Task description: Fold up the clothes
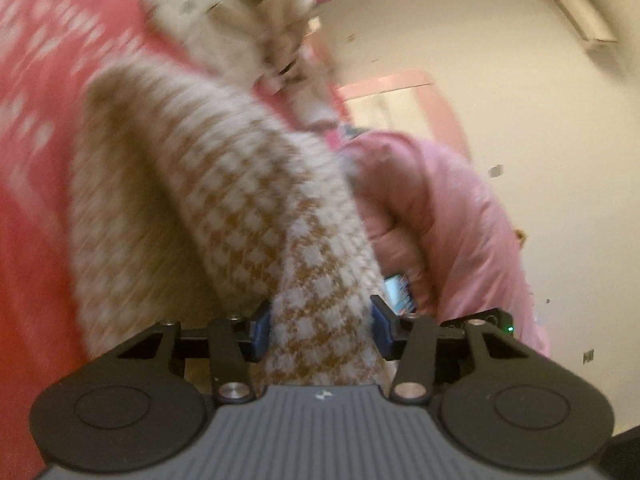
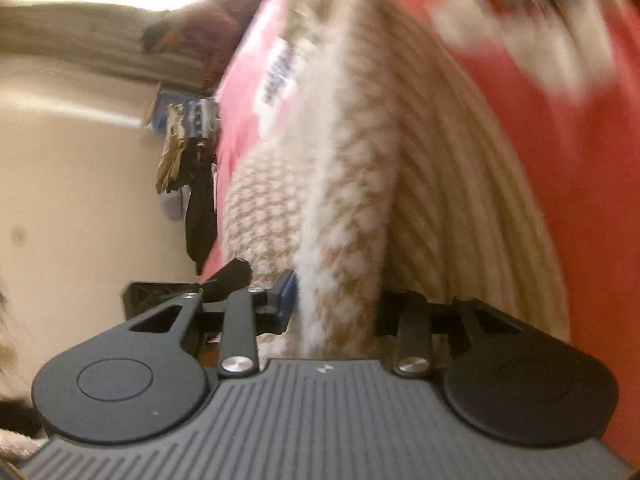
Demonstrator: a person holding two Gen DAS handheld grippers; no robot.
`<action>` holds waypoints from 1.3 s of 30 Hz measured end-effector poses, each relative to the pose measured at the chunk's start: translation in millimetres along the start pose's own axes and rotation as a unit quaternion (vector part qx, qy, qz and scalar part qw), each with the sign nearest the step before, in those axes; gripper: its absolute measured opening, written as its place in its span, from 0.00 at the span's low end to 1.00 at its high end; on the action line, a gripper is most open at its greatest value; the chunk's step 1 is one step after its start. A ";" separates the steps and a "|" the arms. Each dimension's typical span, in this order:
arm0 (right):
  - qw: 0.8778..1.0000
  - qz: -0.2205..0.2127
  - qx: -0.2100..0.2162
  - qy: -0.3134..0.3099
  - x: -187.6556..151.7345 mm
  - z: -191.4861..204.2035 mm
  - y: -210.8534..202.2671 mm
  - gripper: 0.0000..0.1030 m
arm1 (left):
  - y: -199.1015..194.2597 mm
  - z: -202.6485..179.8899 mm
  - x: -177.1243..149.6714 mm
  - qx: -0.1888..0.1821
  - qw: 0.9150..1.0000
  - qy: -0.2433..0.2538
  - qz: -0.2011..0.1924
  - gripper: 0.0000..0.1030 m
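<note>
Sweater [image 1: 320, 312] fabric, a brown-and-white houndstooth knit, is bunched between the blue pads [image 1: 261, 326] of the left hand-held gripper [image 1: 320, 326] — the jaws are clenched on a thick fold of it, one pad pressed to each side. From that grip the knit runs up and away through the left wrist view, widening into a blurred band that spreads over a coral-pink bedspread [image 1: 36, 160] with a pale white pattern. Just right of the fold sits a puffy pink jacket [image 1: 452, 216], close beside the knit, and past it a cream wall [image 1: 480, 60] with a white air conditioner [image 1: 572, 4] mounted high near the corner.

The right hand-held gripper [image 2: 336, 308] likewise grasps the sweater [image 2: 340, 280]: a fuzzy houndstooth fold rises straight out from between its jaws, the blue pad [image 2: 286, 300] on the near-left side touching the fabric, while the opposite finger is mostly hidden behind the cloth. Beside that fold, to the right, a cream ribbed section [image 2: 472, 220] of knit drapes over the gripper's right linkage. Behind it lies the same coral-pink bedspread [image 2: 580, 180]. Off the left edge of the bed hang dark and olive clothes [image 2: 188, 184] in a loose cluster, with a cream wall [image 2: 80, 200] behind them. Both views are heavily motion-blurred — finer detail of the garment's shape cannot be told.
</note>
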State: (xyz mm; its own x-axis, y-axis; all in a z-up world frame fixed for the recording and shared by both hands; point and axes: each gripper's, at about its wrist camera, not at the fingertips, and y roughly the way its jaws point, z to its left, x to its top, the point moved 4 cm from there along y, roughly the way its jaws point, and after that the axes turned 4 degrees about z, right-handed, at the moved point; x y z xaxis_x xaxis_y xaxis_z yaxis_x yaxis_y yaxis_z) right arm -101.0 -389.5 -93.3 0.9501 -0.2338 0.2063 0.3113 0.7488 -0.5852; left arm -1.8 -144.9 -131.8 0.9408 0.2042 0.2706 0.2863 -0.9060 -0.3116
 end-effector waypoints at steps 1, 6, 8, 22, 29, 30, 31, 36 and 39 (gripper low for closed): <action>1.000 -0.004 -0.009 -0.020 7.0 6.6 -2.2 0.32 | -0.1 3.8 -3.7 0.006 1.000 0.004 0.004 0.47; 0.999 0.025 -0.029 -0.003 4.2 -8.2 9.0 0.34 | -1.1 25.7 -25.8 0.041 0.999 0.023 0.026 0.50; 0.998 0.043 -0.014 0.045 -9.7 -24.0 18.9 0.34 | -1.6 34.5 -34.5 0.054 0.997 0.031 0.035 0.60; 1.000 -0.002 0.004 0.030 -44.1 -16.9 2.0 0.29 | -95.5 -41.7 -1.0 0.120 0.971 0.190 -0.085 0.55; 0.999 -0.006 -0.053 -0.009 -52.9 -13.8 -5.9 0.36 | -14.9 -56.0 -48.3 0.118 0.933 0.332 0.075 0.45; 0.997 -0.002 -0.069 -0.030 -51.4 -7.7 -12.7 0.36 | -10.8 -51.7 -56.4 0.139 0.920 0.358 0.079 0.45; 0.995 0.002 -0.087 -0.057 -48.5 0.3 -20.2 0.36 | -13.5 -52.7 -61.4 0.144 0.910 0.381 0.073 0.45; 0.961 -0.076 -0.165 -0.207 -6.2 60.0 -61.3 0.29 | -18.1 -46.4 -54.0 0.129 0.924 0.352 0.078 0.46; 0.937 -0.100 -0.153 -0.297 4.9 93.1 -52.1 0.29 | -18.4 -48.3 -57.8 0.129 0.923 0.354 0.078 0.47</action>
State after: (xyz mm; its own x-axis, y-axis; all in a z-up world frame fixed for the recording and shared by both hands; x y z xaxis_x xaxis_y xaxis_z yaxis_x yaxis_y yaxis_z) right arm -114.2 -372.0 11.2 0.7228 0.1033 0.6832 0.5598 0.4921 -0.6667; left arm -70.2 -157.9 -97.8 0.6457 -0.2981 0.7030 0.2766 -0.7668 -0.5792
